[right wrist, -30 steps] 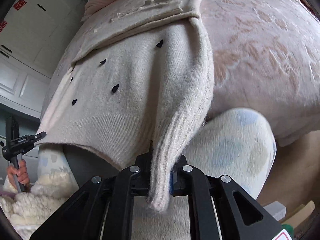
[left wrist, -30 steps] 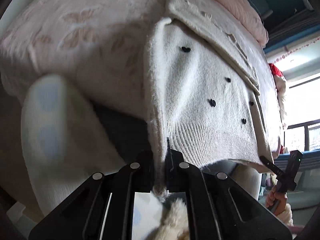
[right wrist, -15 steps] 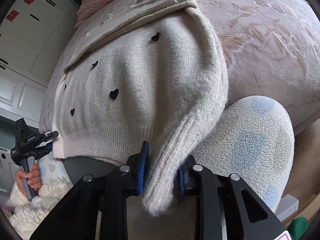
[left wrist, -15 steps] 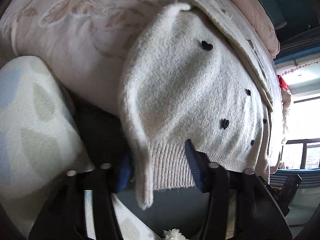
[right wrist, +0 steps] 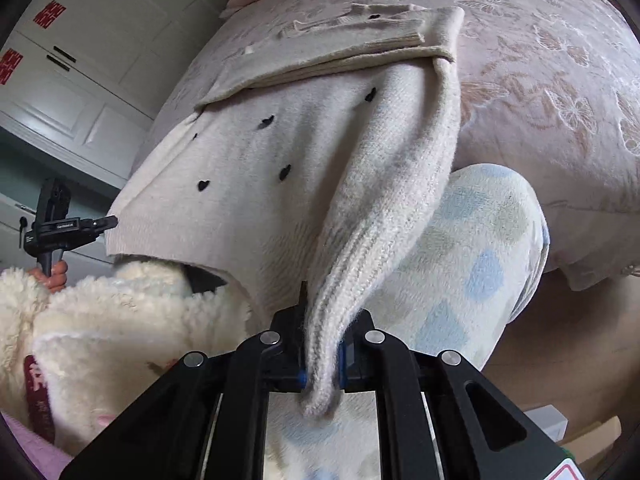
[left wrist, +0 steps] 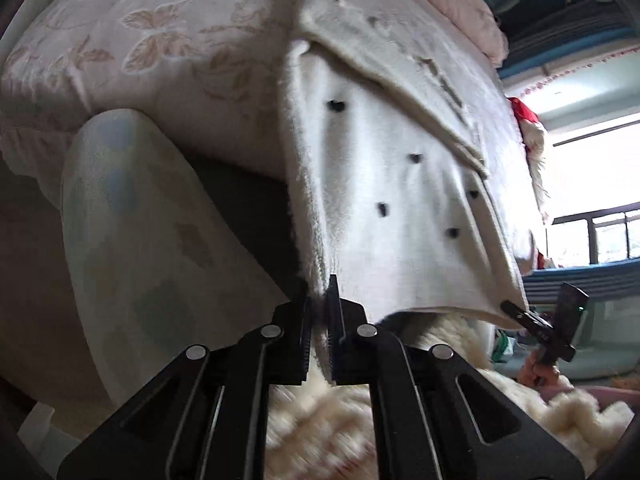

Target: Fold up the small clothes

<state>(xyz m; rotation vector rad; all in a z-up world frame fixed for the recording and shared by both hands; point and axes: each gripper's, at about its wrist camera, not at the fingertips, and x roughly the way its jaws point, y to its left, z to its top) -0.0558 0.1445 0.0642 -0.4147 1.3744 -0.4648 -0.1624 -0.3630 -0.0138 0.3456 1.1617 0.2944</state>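
Observation:
A cream knit sweater with small black hearts [left wrist: 392, 200] hangs over the near edge of a bed, its upper part folded back on top. My left gripper [left wrist: 319, 320] is shut on its left bottom hem corner. My right gripper [right wrist: 320, 344] is shut on the right bottom hem corner of the sweater [right wrist: 280, 184], whose ribbed edge bunches between the fingers. Each gripper shows in the other's view: the right one at the far right of the left wrist view [left wrist: 516, 312], the left one at the far left of the right wrist view [right wrist: 108, 222]. The hem is stretched between them.
The bed has a pink bedspread with a butterfly pattern [left wrist: 160, 40]. The person's knees in pale patterned fleece [left wrist: 132, 220] [right wrist: 480, 248] press against the bed edge. A fluffy cream jacket [right wrist: 100, 320] is below. White cupboards [right wrist: 80, 60] stand at left, a window [left wrist: 600, 208] at right.
Half a second ago both grippers stood open around the hem corners; now both are shut on them again, and the hem is pulled taut away from the bed.

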